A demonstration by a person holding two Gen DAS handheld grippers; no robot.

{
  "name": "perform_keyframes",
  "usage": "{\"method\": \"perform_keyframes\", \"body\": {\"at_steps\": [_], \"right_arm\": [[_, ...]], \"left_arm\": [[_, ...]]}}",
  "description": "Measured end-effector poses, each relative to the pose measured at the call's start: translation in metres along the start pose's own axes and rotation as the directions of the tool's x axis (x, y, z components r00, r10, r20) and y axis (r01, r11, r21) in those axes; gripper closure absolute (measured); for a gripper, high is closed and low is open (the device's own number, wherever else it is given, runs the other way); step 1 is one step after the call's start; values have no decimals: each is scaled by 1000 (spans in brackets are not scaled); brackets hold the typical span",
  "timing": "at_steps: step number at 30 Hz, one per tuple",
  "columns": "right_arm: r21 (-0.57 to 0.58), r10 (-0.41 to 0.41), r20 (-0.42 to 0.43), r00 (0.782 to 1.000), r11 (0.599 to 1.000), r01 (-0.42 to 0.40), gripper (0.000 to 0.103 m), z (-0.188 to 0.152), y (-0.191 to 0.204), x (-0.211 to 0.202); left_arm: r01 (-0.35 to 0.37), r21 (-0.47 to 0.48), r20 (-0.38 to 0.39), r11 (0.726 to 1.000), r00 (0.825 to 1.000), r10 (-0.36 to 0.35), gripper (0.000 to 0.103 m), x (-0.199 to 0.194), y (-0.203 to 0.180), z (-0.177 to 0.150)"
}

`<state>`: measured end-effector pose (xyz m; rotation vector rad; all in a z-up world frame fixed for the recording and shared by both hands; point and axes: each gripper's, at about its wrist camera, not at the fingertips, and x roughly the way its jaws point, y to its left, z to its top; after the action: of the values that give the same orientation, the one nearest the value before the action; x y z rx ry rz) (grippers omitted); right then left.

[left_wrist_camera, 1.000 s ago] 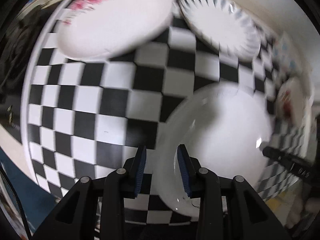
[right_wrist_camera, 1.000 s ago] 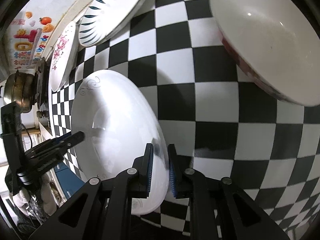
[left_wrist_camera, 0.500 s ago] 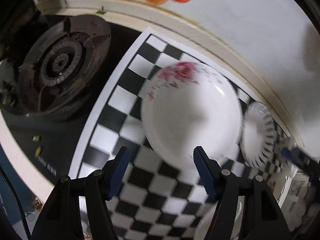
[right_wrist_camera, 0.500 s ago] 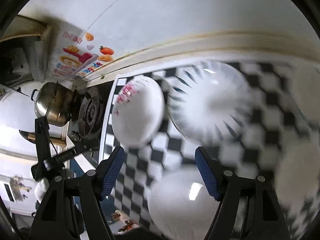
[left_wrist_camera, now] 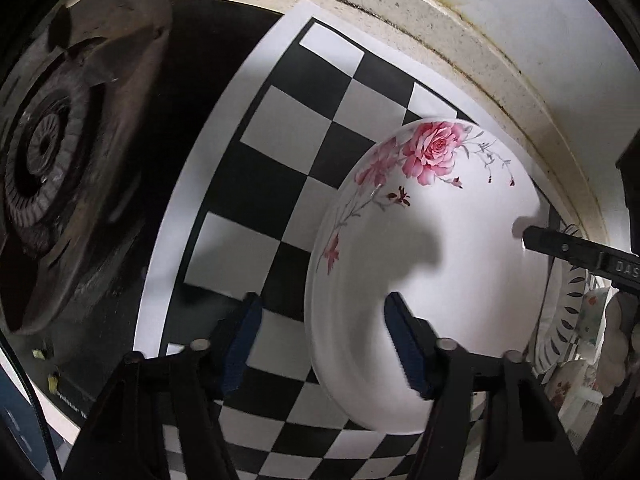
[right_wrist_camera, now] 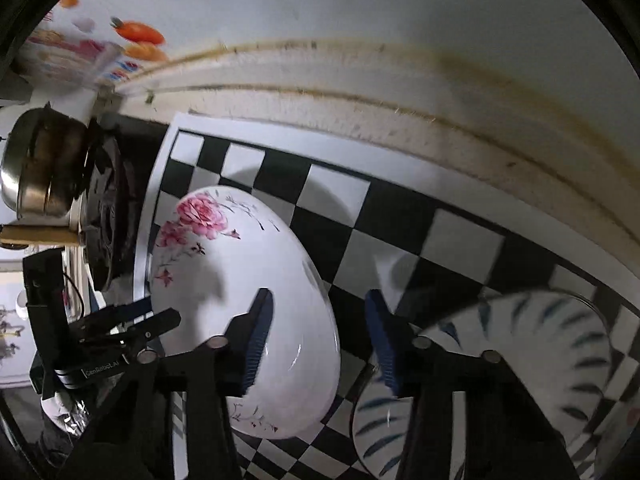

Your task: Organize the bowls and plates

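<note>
Glossy glazed ceramic fills the view: the rose plate (left_wrist_camera: 432, 264) shines white and smooth, its pink flower print sitting under the glaze. Beneath it the checkered mat (left_wrist_camera: 280, 132) reads as flat, matt printed sheet, black and white squares with hardly any glare. Just right of the rose plate, the leaf-pattern plate (right_wrist_camera: 532, 344) shows the same slick ceramic sheen. Left of the rose plate, the stove burner (left_wrist_camera: 52, 152) is dull, rough, dark metal, and the pot (right_wrist_camera: 36, 172) beyond it is polished steel, mirror-bright. Behind the rose plate, the table edge (left_wrist_camera: 492, 56) looks speckled, stone-like, stained along its seam.
</note>
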<state>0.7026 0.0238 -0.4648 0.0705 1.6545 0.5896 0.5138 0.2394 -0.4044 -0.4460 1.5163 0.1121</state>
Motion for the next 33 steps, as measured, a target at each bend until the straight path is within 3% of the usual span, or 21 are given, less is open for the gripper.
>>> {"method": "perform_keyframes", "body": {"at_steps": [3, 6, 11, 21, 33], "right_arm": [[-17, -12, -48, 999, 1000, 11, 74, 1, -1, 16], [-25, 6, -55, 998, 1000, -8, 87, 2, 2, 19], [-25, -3, -45, 999, 1000, 2, 87, -5, 5, 16], [12, 41, -35, 999, 999, -41, 87, -31, 13, -11], [57, 81, 32, 996, 995, -83, 87, -119, 10, -66]], "left_arm": [[11, 30, 4, 1000, 1000, -11, 68, 4, -3, 0], [-7, 47, 6, 999, 1000, 7, 75, 6, -10, -2], [2, 33, -2, 999, 1000, -2, 75, 4, -6, -4], [-18, 63, 14, 998, 1000, 18, 75, -28, -15, -38], [-21, 192, 73, 981, 997, 7, 75, -101, -65, -88]]}}
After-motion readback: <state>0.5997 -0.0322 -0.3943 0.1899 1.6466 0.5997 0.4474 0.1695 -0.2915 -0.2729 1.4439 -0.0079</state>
